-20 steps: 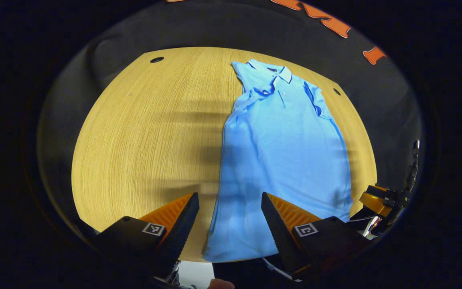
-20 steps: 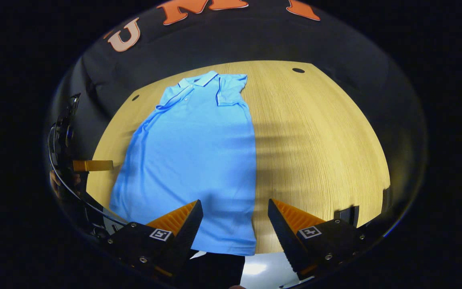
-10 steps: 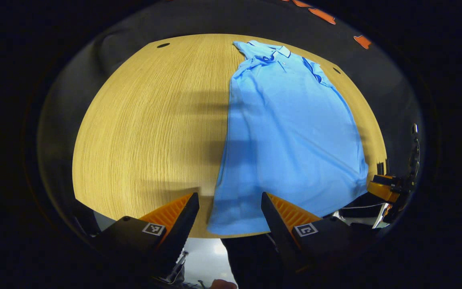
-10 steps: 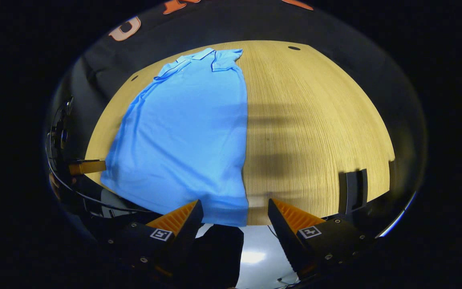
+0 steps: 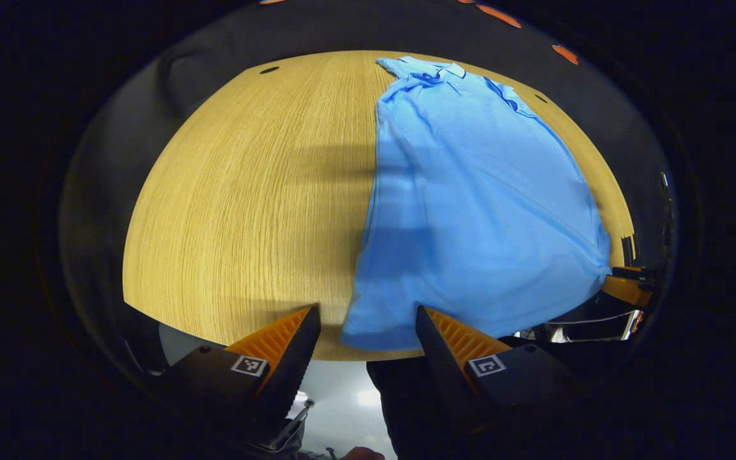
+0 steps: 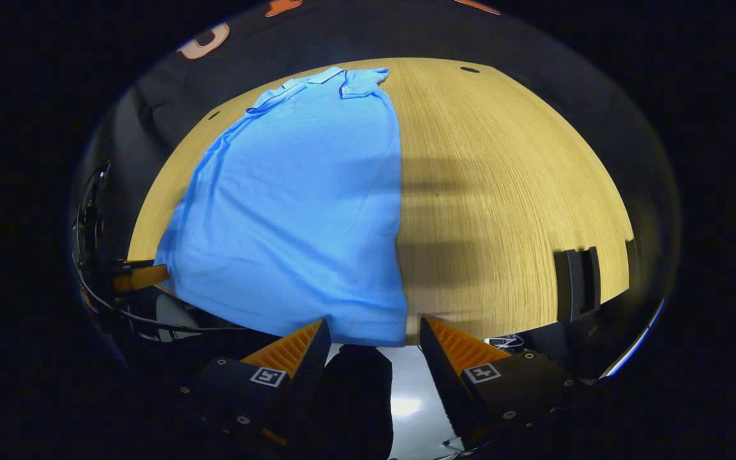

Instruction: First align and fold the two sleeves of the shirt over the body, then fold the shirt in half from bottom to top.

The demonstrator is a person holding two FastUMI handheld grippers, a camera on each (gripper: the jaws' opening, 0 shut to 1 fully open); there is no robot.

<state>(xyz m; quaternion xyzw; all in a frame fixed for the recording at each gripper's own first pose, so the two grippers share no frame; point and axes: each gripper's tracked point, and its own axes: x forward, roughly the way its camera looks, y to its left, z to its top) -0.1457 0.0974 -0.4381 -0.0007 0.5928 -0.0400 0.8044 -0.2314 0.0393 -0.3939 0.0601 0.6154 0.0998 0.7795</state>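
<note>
A light blue polo shirt [image 5: 470,198] [image 6: 298,204] lies flat on the wooden table [image 5: 246,191] [image 6: 508,191], collar at the far end and both sleeves folded in over the body. Its hem reaches the table's near edge. My left gripper [image 5: 368,319] is open, its fingers on either side of the hem's left corner, just before it. My right gripper [image 6: 371,332] is open too, framing the hem's right corner at the table edge. Nothing sits between either pair of fingers. In the left gripper view the right gripper [image 5: 623,291] shows at the far right; in the right gripper view the left gripper [image 6: 138,278] shows at the left.
Small round holes [image 5: 269,69] [image 6: 469,69] mark the table's far corners. A dark bracket [image 6: 575,284] clamps the table's near edge at the right. Below the edge lie a pale floor [image 6: 406,396] and a dark trouser leg [image 6: 355,396].
Both grippers have drawn back toward the near edge and lower, so the hem corners now lie just ahead of the fingertips. The shirt has not moved. The right jaws narrowed slightly.
</note>
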